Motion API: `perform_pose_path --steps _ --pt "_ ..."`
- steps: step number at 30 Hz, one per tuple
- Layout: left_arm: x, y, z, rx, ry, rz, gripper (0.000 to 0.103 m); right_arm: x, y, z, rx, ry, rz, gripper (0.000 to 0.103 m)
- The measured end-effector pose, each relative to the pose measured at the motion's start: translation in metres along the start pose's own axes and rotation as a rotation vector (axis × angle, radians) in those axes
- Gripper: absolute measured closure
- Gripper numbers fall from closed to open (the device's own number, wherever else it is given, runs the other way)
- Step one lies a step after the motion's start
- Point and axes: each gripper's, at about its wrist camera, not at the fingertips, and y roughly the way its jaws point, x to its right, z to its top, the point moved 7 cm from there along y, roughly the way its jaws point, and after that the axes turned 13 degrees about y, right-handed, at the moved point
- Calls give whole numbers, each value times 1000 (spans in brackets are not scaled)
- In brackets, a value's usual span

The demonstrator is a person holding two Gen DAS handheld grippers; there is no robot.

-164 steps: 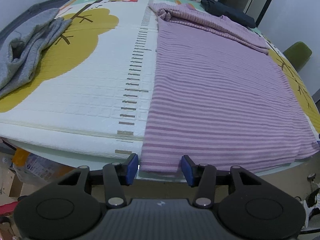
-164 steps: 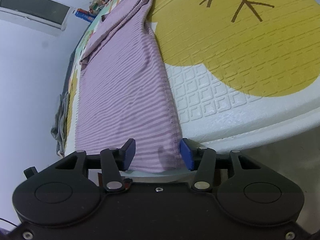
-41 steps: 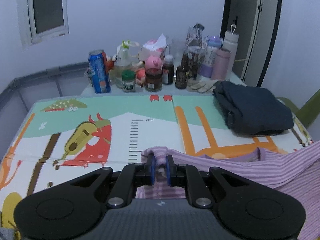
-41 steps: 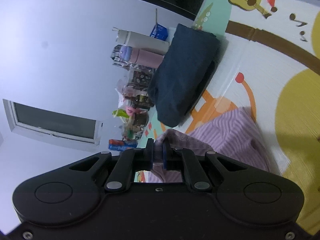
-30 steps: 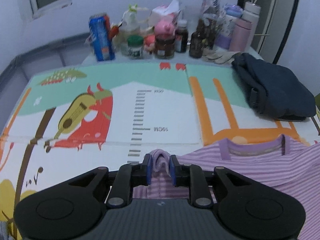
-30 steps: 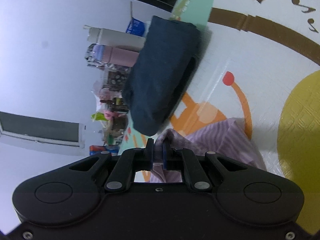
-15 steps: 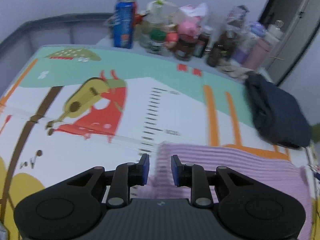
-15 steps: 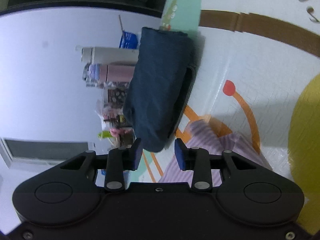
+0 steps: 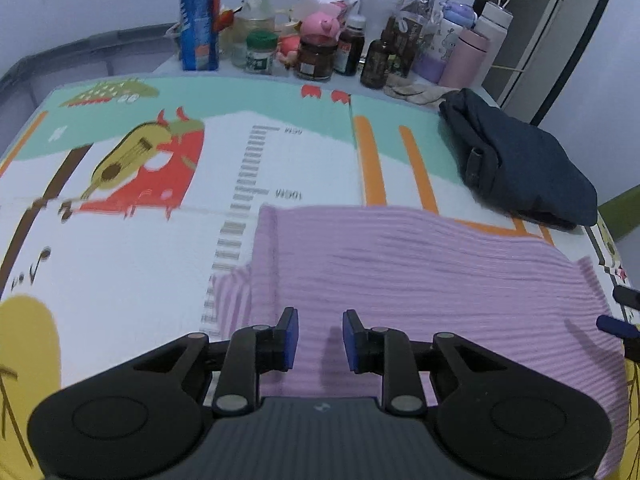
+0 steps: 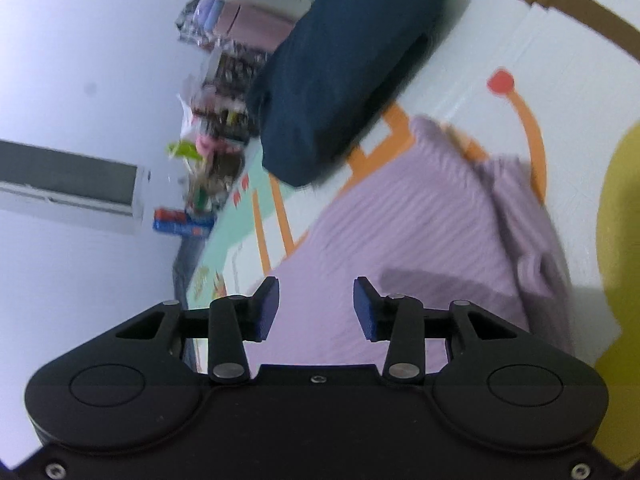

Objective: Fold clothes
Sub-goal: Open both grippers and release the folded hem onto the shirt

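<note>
Left wrist view looks down along the left gripper (image 9: 319,338), whose blue-padded jaws stand a little apart with nothing between them, hanging over the near part of a purple striped shirt (image 9: 420,280). That shirt lies folded and flat on the play mat (image 9: 120,264) that covers the surface, its long axis running across the picture from the printed ruler marks toward the right edge; its far edge is a straight fold line, and a narrower striped layer peeks out at its left end. Beyond it to the right, apart from it, sits a folded dark navy garment (image 9: 516,168). Along the back of the surface stands a crowd of containers: a blue drink can (image 9: 200,28), a green-capped jar (image 9: 261,52), a brown jar (image 9: 316,58) with dark contents, dark glass bottles (image 9: 374,62), a pink flask (image 9: 464,62) and a white flask (image 9: 494,20); what most of them hold cannot be made out. At the far right edge the blue tips of the right gripper (image 9: 616,326) poke in. Right wrist view is rolled on its side and somewhat blurred: its jaws are opening, empty, above the shirt, which here stretches diagonally from lower left to upper right and bunches into a rumpled lump at its right end. The navy garment lies just past the shirt's far corner, with the bottles and the can behind it.
</note>
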Motion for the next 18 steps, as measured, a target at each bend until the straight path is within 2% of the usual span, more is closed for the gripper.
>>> perform_pose_path --steps 3,9,14,18 --pt "-3 -8 -15 -2 -21 -10 76 6 -8 -17 -11 8 -4 64" --pt "-10 -31 -50 -7 6 9 76 23 -35 -34 -12 12 -14 64" --pt "-17 -50 -81 -9 -4 -4 68 41 -64 -44 4 6 -37 59" --pt "-18 -62 -101 -15 14 -23 67 56 -85 -59 14 -6 -63 59"
